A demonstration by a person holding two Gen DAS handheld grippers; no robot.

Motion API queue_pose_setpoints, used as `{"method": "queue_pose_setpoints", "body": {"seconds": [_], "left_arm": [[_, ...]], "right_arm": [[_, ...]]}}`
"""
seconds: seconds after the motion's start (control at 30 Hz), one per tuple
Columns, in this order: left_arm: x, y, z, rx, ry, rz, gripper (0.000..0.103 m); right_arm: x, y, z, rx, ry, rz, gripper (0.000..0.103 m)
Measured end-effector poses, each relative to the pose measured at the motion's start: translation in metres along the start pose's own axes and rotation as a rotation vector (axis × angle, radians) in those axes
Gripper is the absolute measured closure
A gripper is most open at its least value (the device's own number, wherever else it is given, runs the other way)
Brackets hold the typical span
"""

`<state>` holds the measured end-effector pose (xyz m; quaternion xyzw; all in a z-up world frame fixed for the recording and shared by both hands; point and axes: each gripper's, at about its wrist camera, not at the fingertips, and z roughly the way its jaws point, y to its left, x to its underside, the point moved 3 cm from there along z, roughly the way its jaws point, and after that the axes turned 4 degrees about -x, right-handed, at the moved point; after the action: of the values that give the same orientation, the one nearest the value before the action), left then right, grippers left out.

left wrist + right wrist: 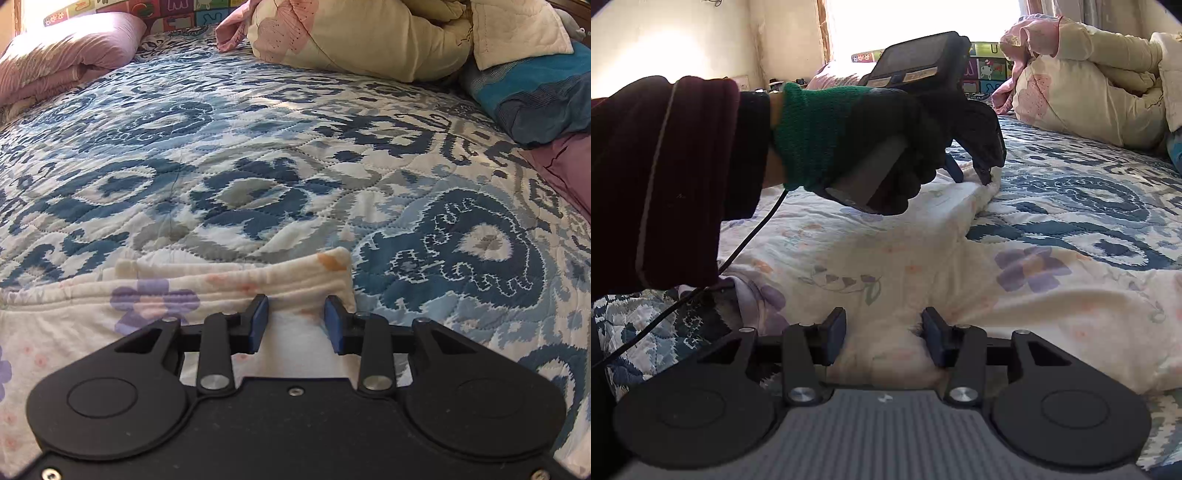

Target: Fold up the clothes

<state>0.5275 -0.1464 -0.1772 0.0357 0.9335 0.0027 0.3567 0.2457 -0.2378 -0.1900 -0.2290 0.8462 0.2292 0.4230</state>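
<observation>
A white garment with purple and orange flowers [886, 251] lies spread on the bed. In the left wrist view its thick hem [229, 284] runs across the frame and ends in a corner at the right. My left gripper [297, 314] is open, its blue pads on either side of the cloth just behind that hem. It also shows in the right wrist view [971, 173], held by a gloved hand at the garment's far corner. My right gripper [882, 328] is open, jaws either side of a raised fold at the garment's near edge.
The bed has a blue and white patterned quilt [258, 155]. Rolled pink bedding [66, 55] lies at the far left, a cream floral duvet [369, 37] at the back, a blue pillow [535, 96] at the right. A black cable [738, 247] hangs from the left hand.
</observation>
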Motion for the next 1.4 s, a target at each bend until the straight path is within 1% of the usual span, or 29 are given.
{"method": "queue_pose_setpoints", "body": {"seconds": [0.17, 0.23, 0.33, 0.37, 0.4, 0.43, 0.53, 0.7, 0.77, 0.87, 0.93, 1.0, 1.1, 1.2, 1.4], "left_arm": [[-0.011, -0.004, 0.012, -0.044, 0.002, 0.05, 0.07], [-0.016, -0.009, 0.005, -0.034, -0.004, 0.046, 0.07], [-0.011, 0.007, -0.027, -0.001, -0.078, 0.025, 0.07], [-0.005, 0.017, -0.039, 0.0, -0.092, 0.017, 0.069], [0.003, 0.032, -0.051, -0.006, -0.099, -0.003, 0.064], [0.012, 0.049, -0.062, -0.014, -0.104, -0.027, 0.062], [0.038, 0.098, -0.097, -0.037, -0.121, -0.1, 0.061], [0.066, 0.166, -0.114, -0.107, -0.111, -0.162, 0.062], [0.076, 0.193, -0.12, -0.136, -0.106, -0.185, 0.063], [0.071, 0.213, -0.097, -0.139, -0.068, -0.216, 0.063], [0.068, 0.225, -0.078, -0.154, -0.035, -0.231, 0.069], [0.062, 0.235, -0.062, -0.148, -0.013, -0.249, 0.07], [0.053, 0.247, -0.044, -0.122, 0.004, -0.283, 0.07], [0.041, 0.255, -0.035, -0.106, -0.004, -0.313, 0.071], [0.031, 0.265, -0.018, -0.072, 0.019, -0.362, 0.071]], "right_arm": [[-0.001, -0.003, 0.001, -0.011, 0.005, 0.008, 0.055], [-0.001, -0.003, 0.001, -0.012, 0.006, 0.007, 0.055], [-0.003, -0.004, -0.001, -0.022, 0.005, 0.024, 0.055], [-0.004, -0.005, -0.002, -0.026, 0.004, 0.03, 0.056], [-0.005, -0.005, -0.003, -0.028, 0.002, 0.035, 0.056], [-0.006, -0.006, -0.005, -0.03, -0.002, 0.039, 0.056], [-0.011, -0.005, -0.01, -0.03, -0.023, 0.043, 0.057], [-0.022, 0.007, -0.013, -0.059, -0.088, 0.019, 0.059], [-0.024, 0.02, -0.008, -0.078, -0.084, -0.009, 0.059], [-0.023, 0.039, 0.007, -0.087, -0.04, -0.077, 0.06], [-0.019, 0.048, 0.018, -0.092, 0.013, -0.104, 0.059], [-0.014, 0.053, 0.024, -0.09, 0.045, -0.129, 0.058], [-0.012, 0.054, 0.025, -0.102, 0.05, -0.13, 0.055], [-0.009, 0.052, 0.025, -0.114, 0.045, -0.127, 0.054], [-0.005, 0.053, 0.023, -0.121, 0.032, -0.142, 0.051]]}}
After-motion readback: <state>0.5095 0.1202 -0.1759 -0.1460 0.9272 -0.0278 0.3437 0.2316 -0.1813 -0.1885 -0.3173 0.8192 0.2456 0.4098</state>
